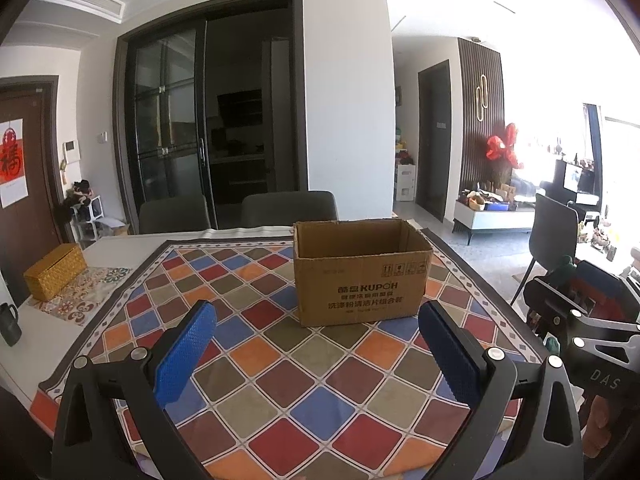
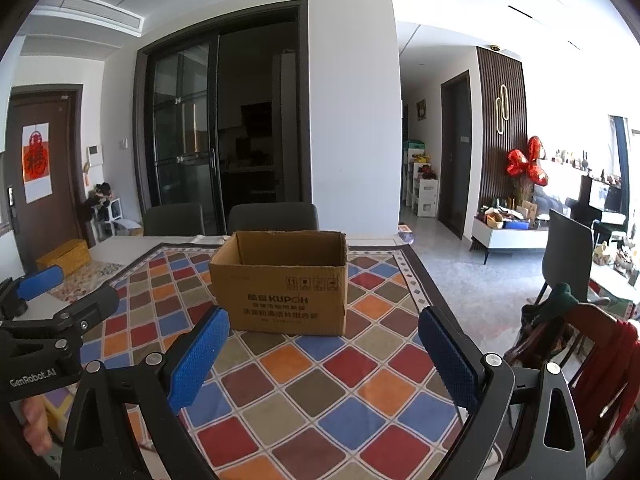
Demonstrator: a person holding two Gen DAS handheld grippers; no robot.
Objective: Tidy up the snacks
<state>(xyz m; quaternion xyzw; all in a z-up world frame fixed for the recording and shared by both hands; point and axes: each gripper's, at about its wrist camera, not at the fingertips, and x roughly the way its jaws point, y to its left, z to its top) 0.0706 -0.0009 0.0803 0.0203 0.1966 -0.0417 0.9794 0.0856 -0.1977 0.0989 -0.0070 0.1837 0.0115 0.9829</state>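
An open brown cardboard box (image 1: 360,276) printed KUPOH stands upright on the checked cloth (image 1: 280,380), ahead of both grippers; it also shows in the right wrist view as the box (image 2: 282,284). My left gripper (image 1: 316,336) is open, blue pads wide apart, nothing between them, short of the box. My right gripper (image 2: 324,344) is open too, also empty, just before the box's front. No snacks show in either view; the inside of the box is hidden.
A woven yellow box (image 1: 54,272) and a dark mug (image 1: 9,322) sit at the table's left. Two dark chairs (image 1: 288,208) stand behind the table. A chair hung with bags (image 2: 568,328) is close on the right. The other gripper's body (image 1: 592,344) shows at right.
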